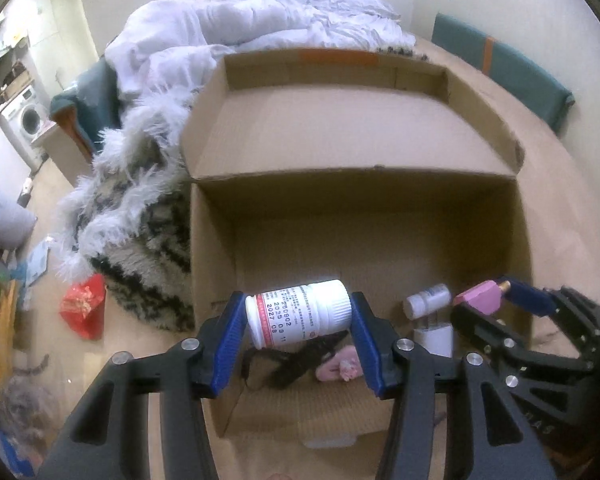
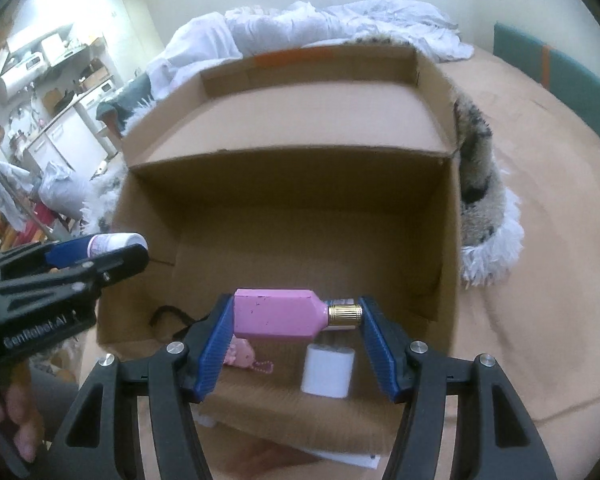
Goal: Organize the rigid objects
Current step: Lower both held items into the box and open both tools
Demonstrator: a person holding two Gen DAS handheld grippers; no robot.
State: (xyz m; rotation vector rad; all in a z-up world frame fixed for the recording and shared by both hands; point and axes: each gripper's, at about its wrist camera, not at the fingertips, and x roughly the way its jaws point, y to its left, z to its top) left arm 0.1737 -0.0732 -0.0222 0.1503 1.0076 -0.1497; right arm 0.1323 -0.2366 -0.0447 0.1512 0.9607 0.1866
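Observation:
My left gripper [image 1: 299, 314] is shut on a white pill bottle [image 1: 300, 312] with red-edged label, held sideways above the near part of an open cardboard box [image 1: 356, 184]. My right gripper [image 2: 297, 314] is shut on a pink bottle [image 2: 278, 314] with a gold cap, gripped end to end over the same box [image 2: 292, 196]. Each gripper shows in the other's view: the right gripper [image 1: 480, 298] with the pink bottle [image 1: 476, 294], the left gripper [image 2: 112, 250] with the pill bottle [image 2: 118, 242]. Inside the box lie a small white bottle [image 1: 426, 300], a white charger block [image 2: 327, 370], a pink keychain charm [image 2: 242, 354] and a black cord [image 1: 296, 360].
The box stands on a tan bedspread [image 2: 548, 240]. A shaggy black-and-white throw [image 1: 140, 232] and white bedding [image 1: 260, 28] lie beside and behind it. A teal headboard [image 1: 500, 64] is at the right. A red bag [image 1: 84, 308] lies on the floor at the left. A hand [image 2: 20, 420] holds the left gripper's handle.

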